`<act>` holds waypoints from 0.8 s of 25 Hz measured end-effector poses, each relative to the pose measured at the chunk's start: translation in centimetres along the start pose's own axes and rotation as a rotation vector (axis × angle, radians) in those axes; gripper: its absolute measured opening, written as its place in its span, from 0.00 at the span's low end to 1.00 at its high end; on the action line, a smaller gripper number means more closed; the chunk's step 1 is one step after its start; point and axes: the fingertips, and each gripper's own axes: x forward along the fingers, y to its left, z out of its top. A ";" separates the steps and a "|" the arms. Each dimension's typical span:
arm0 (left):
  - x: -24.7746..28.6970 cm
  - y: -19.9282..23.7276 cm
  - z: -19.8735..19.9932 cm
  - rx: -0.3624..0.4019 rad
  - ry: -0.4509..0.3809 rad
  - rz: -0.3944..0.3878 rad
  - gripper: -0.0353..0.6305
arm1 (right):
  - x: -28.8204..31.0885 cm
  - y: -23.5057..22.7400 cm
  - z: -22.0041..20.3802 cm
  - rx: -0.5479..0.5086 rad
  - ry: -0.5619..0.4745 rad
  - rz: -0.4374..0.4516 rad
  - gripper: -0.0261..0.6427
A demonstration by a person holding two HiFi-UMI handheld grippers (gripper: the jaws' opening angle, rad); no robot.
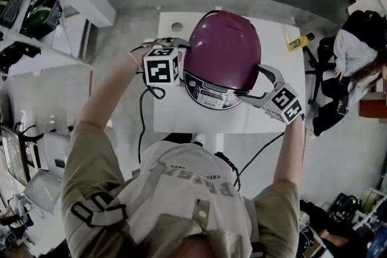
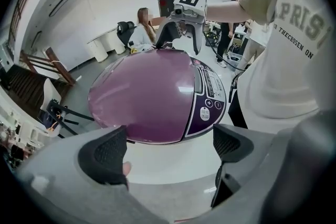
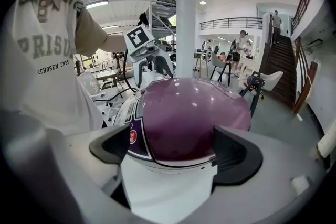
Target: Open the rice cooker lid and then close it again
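Observation:
The rice cooker (image 1: 221, 52) stands on the white table (image 1: 181, 119), its glossy purple lid down and its control panel (image 1: 210, 95) facing me. My left gripper (image 1: 179, 51) is against the cooker's left side, open. In the left gripper view the purple lid (image 2: 149, 97) fills the space ahead of the open left gripper (image 2: 168, 147), with nothing between the pads. My right gripper (image 1: 257, 85) is at the cooker's front right, open. In the right gripper view the right gripper (image 3: 176, 152) straddles the cooker's (image 3: 194, 113) lower side.
A yellow bottle (image 1: 299, 41) lies at the table's far right corner. A black cable (image 1: 144, 124) runs off the table's left edge. A seated person (image 1: 355, 52) is to the right. Shelves (image 1: 30, 15) stand at the left.

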 end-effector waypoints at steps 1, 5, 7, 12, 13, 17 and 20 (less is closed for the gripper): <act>0.0 0.0 0.0 0.002 0.003 -0.005 0.84 | 0.0 0.0 0.0 0.000 0.003 0.004 0.73; 0.2 -0.1 -0.2 0.008 0.014 -0.026 0.84 | 0.2 0.0 -0.2 0.002 0.009 0.015 0.73; 0.3 -0.1 -0.3 0.010 0.017 -0.032 0.84 | 0.2 0.1 -0.2 0.002 0.014 0.019 0.73; 0.2 -0.1 -0.3 0.008 0.008 -0.029 0.84 | 0.2 0.1 -0.2 0.004 0.013 0.024 0.73; 0.3 -0.1 -0.3 0.010 0.009 -0.027 0.84 | 0.2 0.1 -0.2 0.003 0.016 0.025 0.73; 0.4 -0.1 -0.4 0.027 0.032 -0.025 0.84 | 0.3 0.1 -0.4 -0.020 0.050 0.026 0.73; 0.4 -0.1 -0.6 0.046 0.059 -0.026 0.84 | 0.3 0.4 -0.6 -0.048 0.101 0.039 0.73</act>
